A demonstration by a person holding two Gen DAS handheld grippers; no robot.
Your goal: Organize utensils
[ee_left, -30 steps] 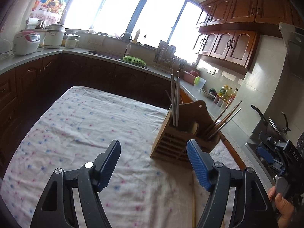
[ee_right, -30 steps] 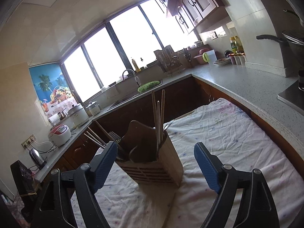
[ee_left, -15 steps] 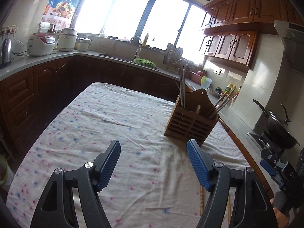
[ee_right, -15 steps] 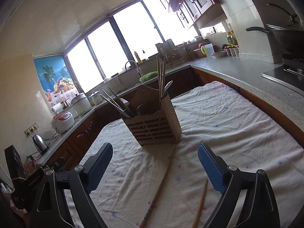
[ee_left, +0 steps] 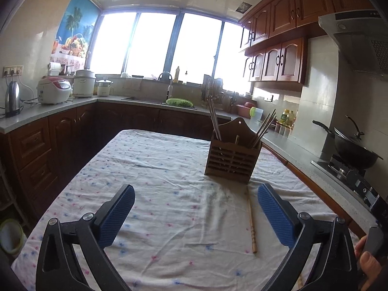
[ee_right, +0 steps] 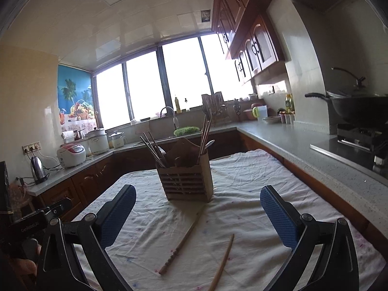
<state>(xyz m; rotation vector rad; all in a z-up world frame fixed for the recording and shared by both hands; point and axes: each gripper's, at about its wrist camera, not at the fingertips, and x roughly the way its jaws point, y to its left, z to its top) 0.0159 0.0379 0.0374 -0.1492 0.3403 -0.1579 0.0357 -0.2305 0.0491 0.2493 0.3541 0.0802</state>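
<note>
Both tongs, left (ee_left: 196,214) and right (ee_right: 197,214), are opening wide, nothing between them. Two chopsticks (ee_right: 182,242) lie on the table (ee_right: 254,194) at six o'clock of the holder (ee_right: 187,181). Next step, judged: pick one up.

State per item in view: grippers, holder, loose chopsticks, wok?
left gripper: jaws opening, nothing between them
right gripper: jaws opening, nothing between them
wooden utensil holder: upright, holding chopsticks
two loose chopsticks: flat on tablecloth, apart
wok: on stove, lidded
</note>
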